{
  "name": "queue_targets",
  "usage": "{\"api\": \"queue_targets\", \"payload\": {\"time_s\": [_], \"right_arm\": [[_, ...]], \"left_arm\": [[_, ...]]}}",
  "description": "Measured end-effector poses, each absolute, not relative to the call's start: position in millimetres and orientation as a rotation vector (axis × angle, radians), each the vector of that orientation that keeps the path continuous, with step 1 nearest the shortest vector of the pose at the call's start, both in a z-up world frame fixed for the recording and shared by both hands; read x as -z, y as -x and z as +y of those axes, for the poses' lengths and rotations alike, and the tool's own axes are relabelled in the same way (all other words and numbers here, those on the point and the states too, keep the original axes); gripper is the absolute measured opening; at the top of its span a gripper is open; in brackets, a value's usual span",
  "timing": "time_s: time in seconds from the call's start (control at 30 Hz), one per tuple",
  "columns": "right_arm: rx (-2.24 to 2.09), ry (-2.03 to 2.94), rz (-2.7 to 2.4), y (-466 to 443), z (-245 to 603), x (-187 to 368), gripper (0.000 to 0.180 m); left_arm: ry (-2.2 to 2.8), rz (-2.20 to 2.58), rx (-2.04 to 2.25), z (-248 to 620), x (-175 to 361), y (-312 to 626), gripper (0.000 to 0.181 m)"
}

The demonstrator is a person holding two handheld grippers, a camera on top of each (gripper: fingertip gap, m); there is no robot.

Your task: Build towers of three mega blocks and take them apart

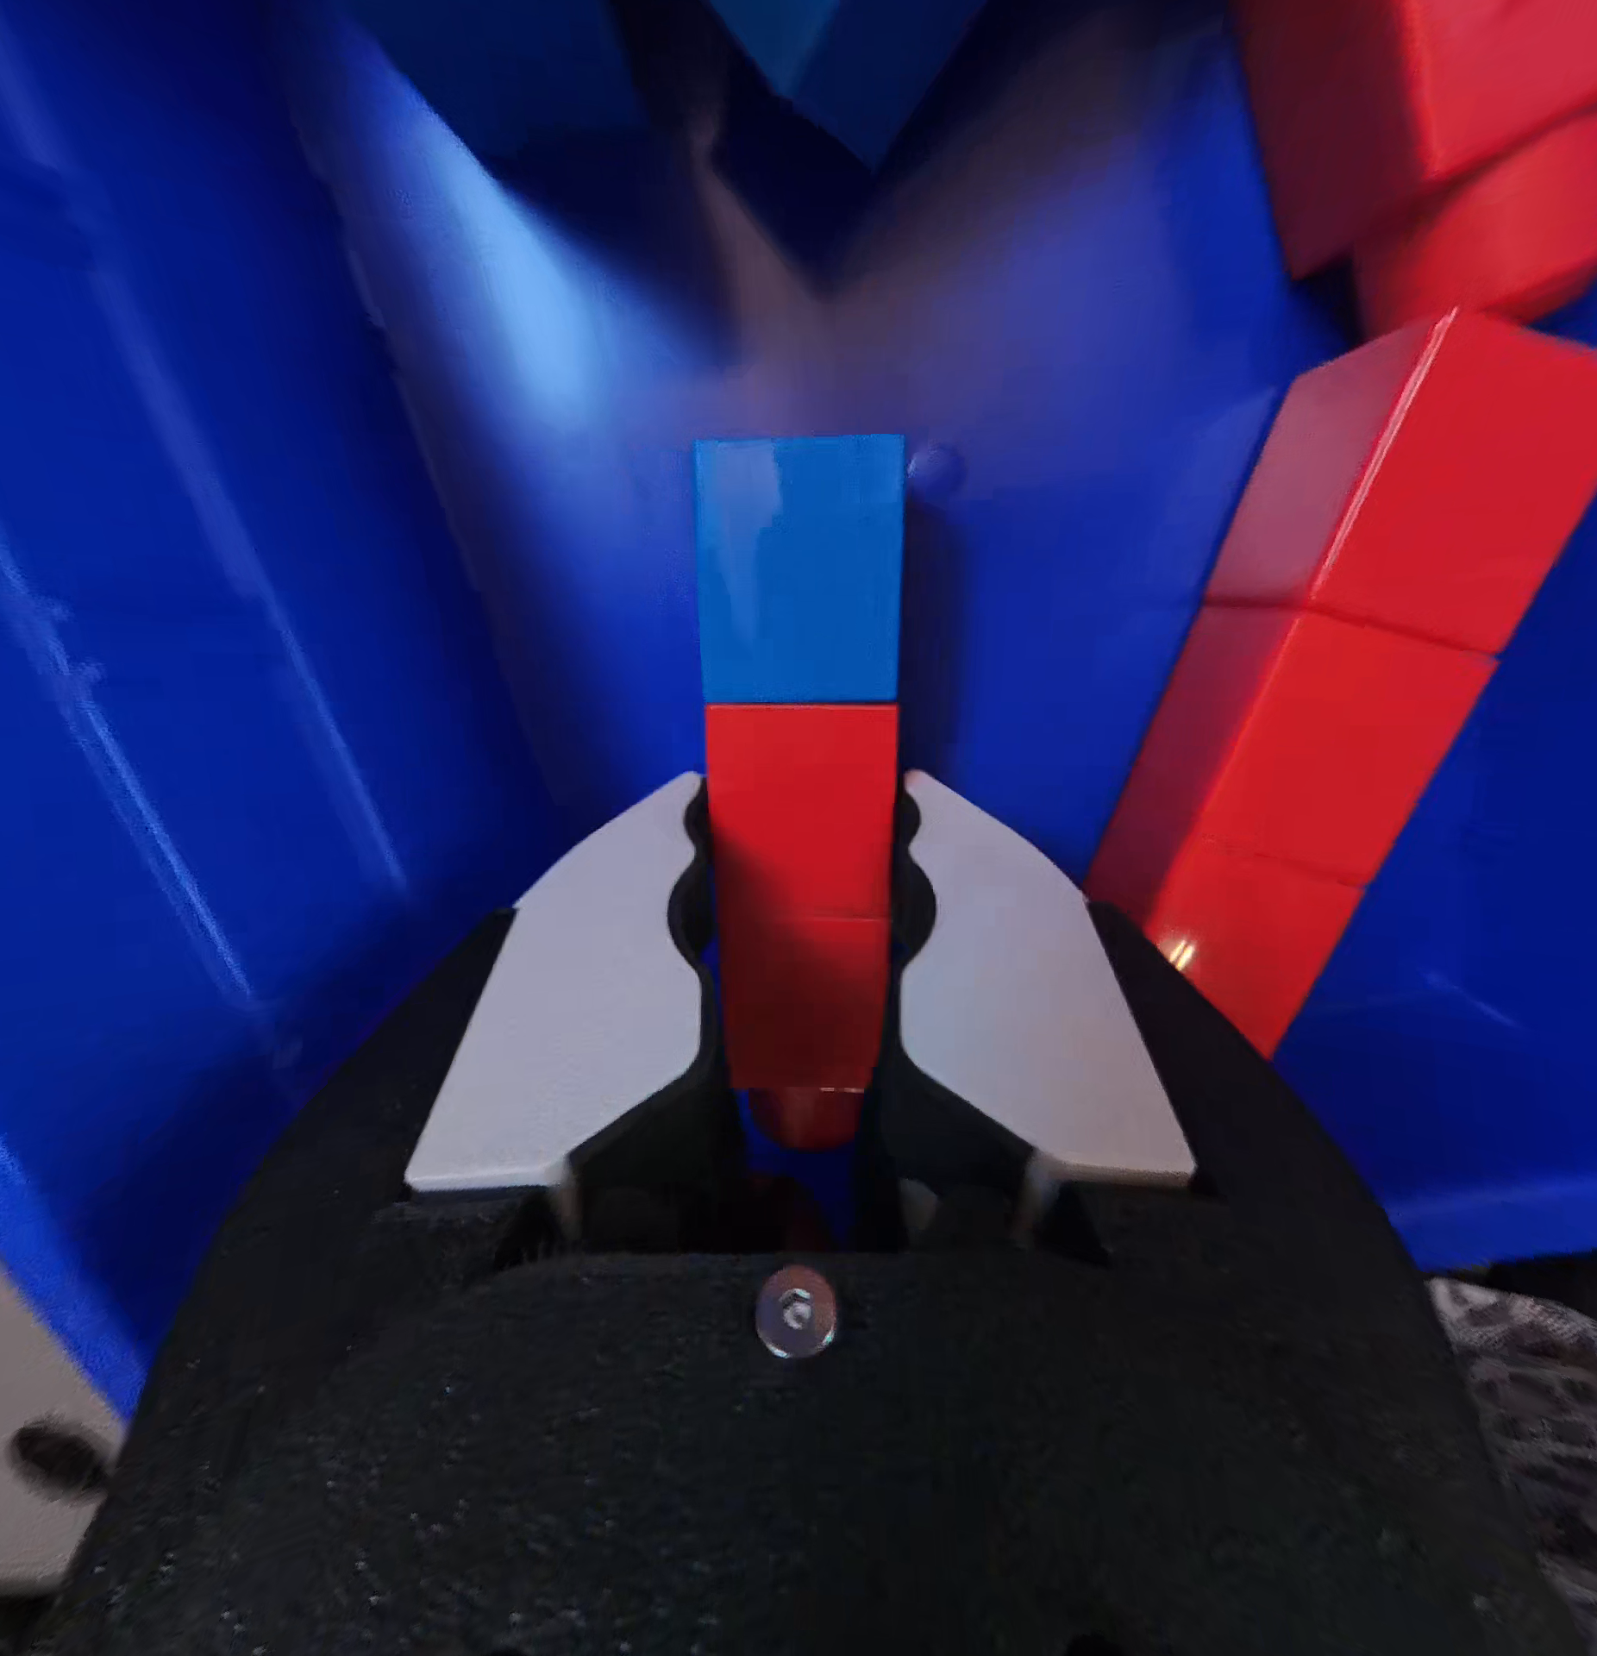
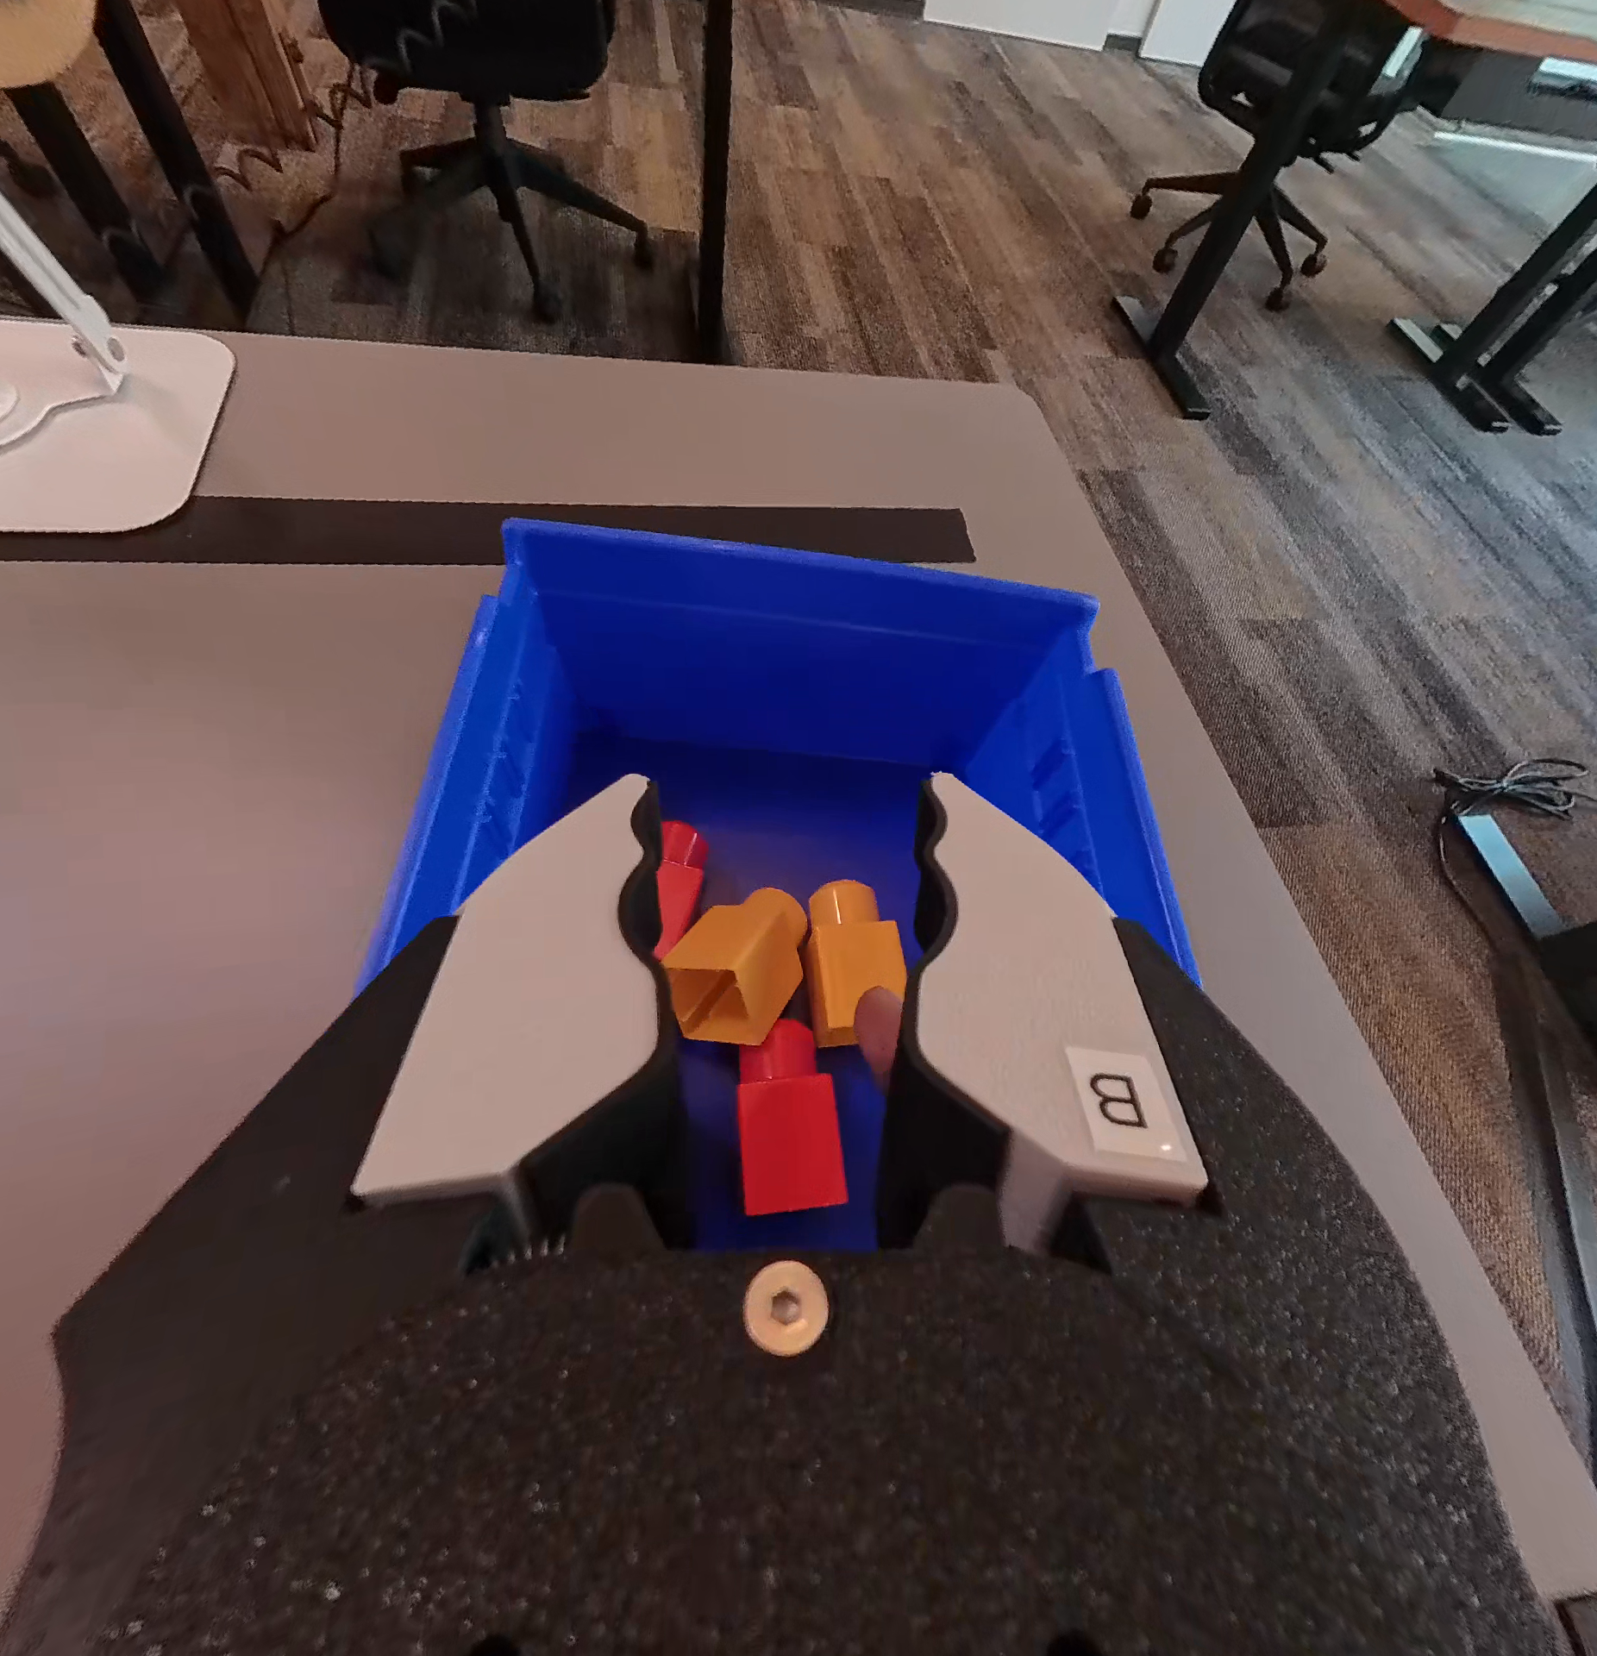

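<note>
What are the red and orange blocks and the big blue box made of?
The red block and orange block look like smooth, hard plastic with a slight sheen; the orange one is hollow. The blue bin also looks like moulded plastic, with ribbed walls.

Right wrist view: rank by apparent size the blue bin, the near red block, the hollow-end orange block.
1. blue bin, by far largest.
2-3. near red block and hollow-end orange block look alike; the red one lies nearer the camera, so unranked.

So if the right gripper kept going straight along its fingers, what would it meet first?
Probably the loose blocks in the blue bin: the open right gripper points at the orange block and the red block. Depth is unclear.
</note>
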State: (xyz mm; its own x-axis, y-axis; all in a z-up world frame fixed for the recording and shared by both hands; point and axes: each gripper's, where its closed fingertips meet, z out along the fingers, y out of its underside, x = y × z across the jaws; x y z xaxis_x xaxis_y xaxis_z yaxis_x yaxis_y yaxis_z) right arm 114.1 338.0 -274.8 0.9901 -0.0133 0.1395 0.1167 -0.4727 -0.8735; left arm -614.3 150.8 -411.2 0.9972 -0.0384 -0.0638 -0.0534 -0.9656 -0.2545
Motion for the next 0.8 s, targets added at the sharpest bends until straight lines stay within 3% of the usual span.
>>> {"api": "queue_targets", "payload": {"time_s": [0.17, 0.37, 0.6, 0.8], "right_arm": [[-0.096, 1.867, -0.328, -46.7, 333.1, 229.6, 0.048], [-0.582, 1.225, -1.034, 131.2, 244.1, 143.6, 0.049], [-0.655, 0.961, -1.579, 271.0, 159.7, 166.7, 0.069], [-0.555, 0.903, -1.629, 307.0, 159.5, 184.6, 0.061]], "left_arm": [[2.691, 0.422, 0.017, 160.7, 385.4, 583.7, 0.037], [2.041, 0.837, -0.109, 192.8, 266.1, 508.0, 0.036], [1.678, 1.330, -0.061, 177.5, 216.6, 380.9, 0.036], [1.571, 1.527, -0.020, 170.5, 218.6, 330.0, 0.036]]}}
